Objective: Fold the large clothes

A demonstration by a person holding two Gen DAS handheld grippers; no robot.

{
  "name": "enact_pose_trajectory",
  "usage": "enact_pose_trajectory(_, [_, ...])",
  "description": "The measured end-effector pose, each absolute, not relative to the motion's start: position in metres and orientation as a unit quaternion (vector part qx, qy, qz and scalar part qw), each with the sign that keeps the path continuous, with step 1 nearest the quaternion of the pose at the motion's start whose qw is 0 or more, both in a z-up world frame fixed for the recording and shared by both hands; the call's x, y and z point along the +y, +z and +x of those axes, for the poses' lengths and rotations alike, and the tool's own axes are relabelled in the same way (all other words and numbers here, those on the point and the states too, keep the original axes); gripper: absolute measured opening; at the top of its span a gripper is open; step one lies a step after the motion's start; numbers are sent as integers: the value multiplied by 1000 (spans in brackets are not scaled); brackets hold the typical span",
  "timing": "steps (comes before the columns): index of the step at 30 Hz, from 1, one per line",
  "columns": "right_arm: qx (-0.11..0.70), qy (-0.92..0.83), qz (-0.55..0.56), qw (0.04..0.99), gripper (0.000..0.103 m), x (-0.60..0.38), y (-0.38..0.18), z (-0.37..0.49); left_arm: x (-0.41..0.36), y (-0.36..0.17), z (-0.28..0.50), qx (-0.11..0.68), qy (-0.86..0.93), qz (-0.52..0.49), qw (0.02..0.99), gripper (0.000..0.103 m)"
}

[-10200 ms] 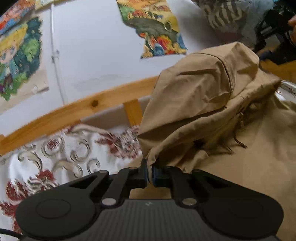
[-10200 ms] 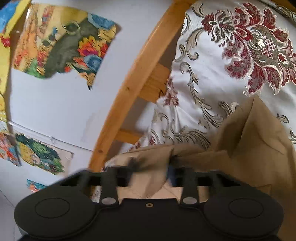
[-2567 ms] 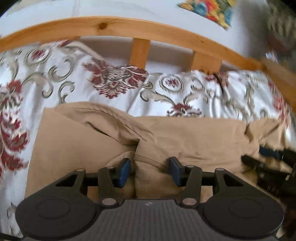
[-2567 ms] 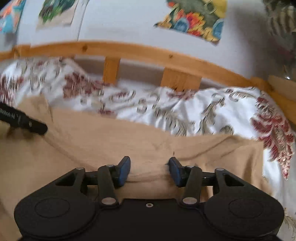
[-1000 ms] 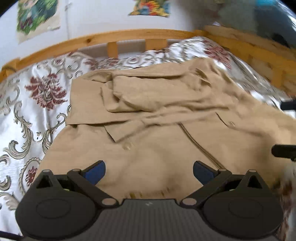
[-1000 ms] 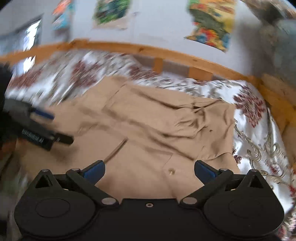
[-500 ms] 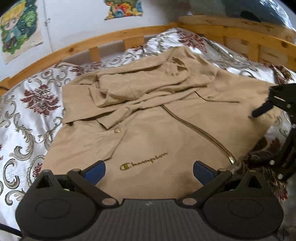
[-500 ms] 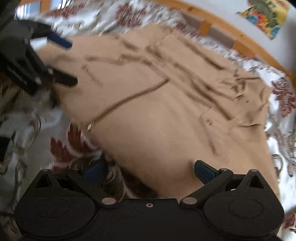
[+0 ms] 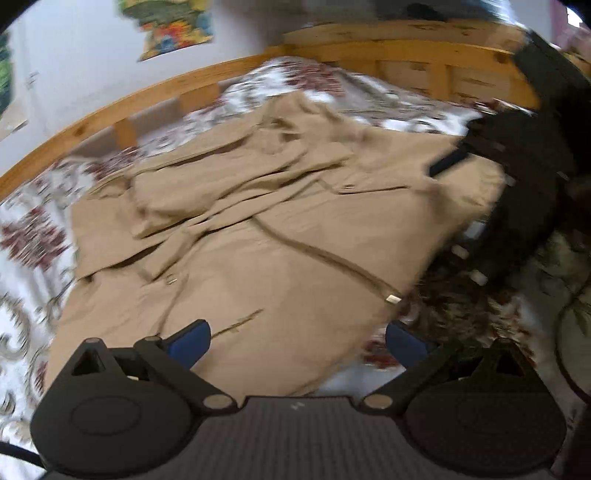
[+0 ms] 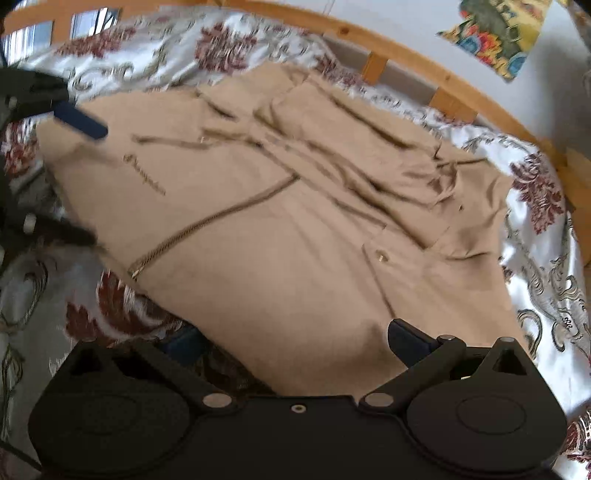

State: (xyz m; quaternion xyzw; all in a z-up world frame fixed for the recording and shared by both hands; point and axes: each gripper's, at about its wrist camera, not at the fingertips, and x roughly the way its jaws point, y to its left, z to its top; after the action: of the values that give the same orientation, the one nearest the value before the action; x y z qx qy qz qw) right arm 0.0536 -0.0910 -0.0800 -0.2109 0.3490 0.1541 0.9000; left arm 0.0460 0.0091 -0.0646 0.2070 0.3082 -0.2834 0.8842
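Over the jacket hem, both grippers' fingers spread, empty.

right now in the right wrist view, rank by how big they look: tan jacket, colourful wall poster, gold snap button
1. tan jacket, fills most of the view
2. colourful wall poster, partly cut off by the frame edge, farther away
3. gold snap button, tiny

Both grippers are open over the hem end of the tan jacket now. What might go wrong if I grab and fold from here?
1. The folded-in sleeves lie loose and rumpled; lifting the hem could let them slide out.
2. The left gripper straddles the jacket edge and the floral bedspread; closing may pinch both.
3. The right gripper sits near that edge too, and the zipper pull hangs at the hem and may snag.
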Motion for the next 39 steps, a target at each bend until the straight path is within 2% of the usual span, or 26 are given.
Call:
enact_pose_trajectory(5, [324,145,-163,921,102,-105,-70,59,-12,-76,43,297,-267,255,881,102])
enact_pose_trajectory(10, [321,145,-167,921,102,-104,-72,61,-26,-87,53,288,-200,310,884,102])
enact_pose_trajectory(16, [316,143,-170,923,102,-103,-71,59,-15,-78,64,279,-164,301,897,99])
enact_pose_trajectory(19, [314,145,-171,923,102,-102,-70,58,-9,-68,66,274,-174,282,903,84])
enact_pose_trajectory(23, [307,153,-179,922,102,-101,-65,51,-7,-57,63,264,-206,265,904,51])
enact_pose_trajectory(26, [305,182,-191,915,102,-100,-64,42,-10,-53,65,271,-221,258,901,35])
enact_pose_trajectory(27, [306,198,-195,910,102,-97,-64,39,-11,-51,66,271,-222,257,901,32])
enact_pose_trajectory(32, [332,213,-247,885,102,-77,-80,41,-13,-40,77,281,-222,234,904,31])
enact_pose_trajectory(35, [338,162,-281,883,94,-73,-92,53,-9,-32,85,293,-228,212,904,31])
enact_pose_trajectory(37, [325,147,-246,901,87,-81,-86,60,-7,-30,88,301,-236,201,902,31])
enact_pose_trajectory(39, [301,133,-192,925,67,-92,-74,62,-4,-29,87,304,-245,195,900,31])
